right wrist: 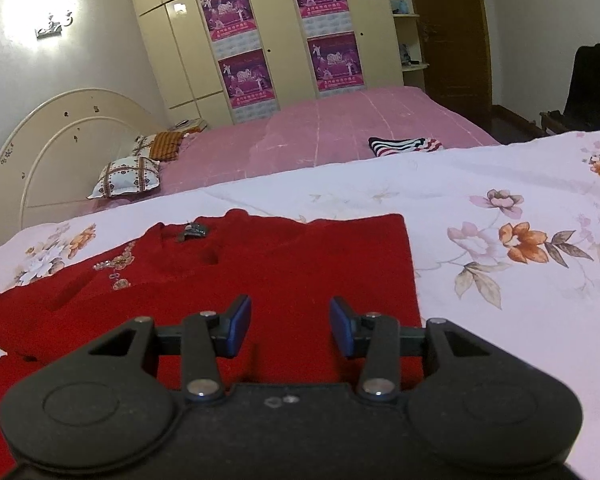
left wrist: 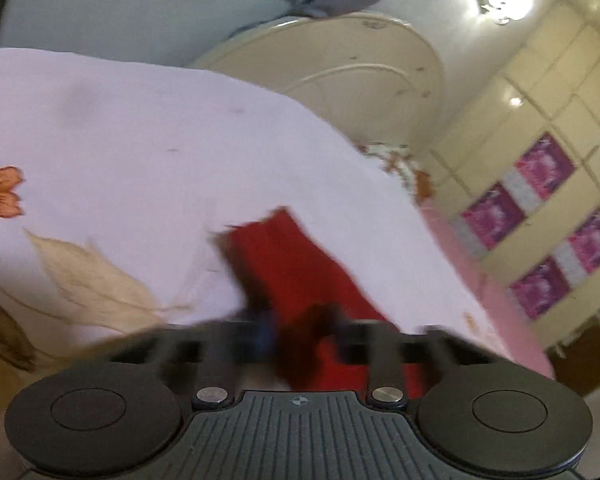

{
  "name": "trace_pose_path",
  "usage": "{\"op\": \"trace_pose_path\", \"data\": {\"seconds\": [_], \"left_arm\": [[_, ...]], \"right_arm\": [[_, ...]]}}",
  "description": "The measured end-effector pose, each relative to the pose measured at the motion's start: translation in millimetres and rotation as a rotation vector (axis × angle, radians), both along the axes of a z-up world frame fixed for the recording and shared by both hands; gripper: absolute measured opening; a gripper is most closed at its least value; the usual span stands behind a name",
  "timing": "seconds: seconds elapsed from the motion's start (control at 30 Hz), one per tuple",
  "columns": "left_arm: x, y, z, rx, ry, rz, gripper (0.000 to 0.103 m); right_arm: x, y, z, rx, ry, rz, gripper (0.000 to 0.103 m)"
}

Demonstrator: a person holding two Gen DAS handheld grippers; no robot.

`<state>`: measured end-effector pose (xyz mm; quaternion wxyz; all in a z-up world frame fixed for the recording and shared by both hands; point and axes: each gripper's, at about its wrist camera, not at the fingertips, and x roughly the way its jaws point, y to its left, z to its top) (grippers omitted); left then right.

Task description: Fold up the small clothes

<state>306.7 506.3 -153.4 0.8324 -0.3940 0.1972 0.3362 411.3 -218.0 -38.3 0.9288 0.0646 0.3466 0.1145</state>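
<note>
Nearby: striped garment (right wrist: 405, 145) beyond red sweater (right wrist: 260, 264), pillow (right wrist: 126, 178) aside.

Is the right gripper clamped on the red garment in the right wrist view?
No. The right gripper is open, jaws apart above the red garment, no fabric between them.

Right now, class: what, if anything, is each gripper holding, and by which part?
The left gripper looks shut on the red garment; motion blur hides which part. The right gripper is open above the garment, holding nothing.
</note>
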Motion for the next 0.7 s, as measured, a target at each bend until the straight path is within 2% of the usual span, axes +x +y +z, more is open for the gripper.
{"op": "trace_pose_path", "data": {"seconds": [0.07,0.1,0.2,0.27,0.33,0.5,0.6,0.7], "left_arm": [[-1,4,1,-0.012,-0.01,-0.017,0.004],[1,-2,8,0.013,-0.004,-0.036,0.004],[17,-50,39,0.113,-0.074,-0.208,0.004],[33,-106,59,0.187,-0.11,-0.362,0.004],[51,-173,70,0.216,-0.119,-0.523,0.004],[90,-350,64,0.279,-0.097,-0.867,0.004],[116,-430,51,0.288,-0.048,-0.999,0.004],[138,-481,41,0.301,-0.002,-1.083,0.004]], "right_arm": [[3,-3,-3,0.015,0.015,-0.012,0.042],[4,-4,-5,0.021,0.022,-0.019,0.042],[3,-6,-7,0.044,0.028,-0.034,0.042],[3,-6,-7,0.054,0.03,-0.042,0.042],[2,-5,-6,0.072,0.034,-0.048,0.042],[-7,-2,5,0.106,0.024,-0.05,0.042],[-13,-4,9,0.153,0.04,-0.063,0.044],[-18,-2,8,0.206,0.069,-0.059,0.047]]}}
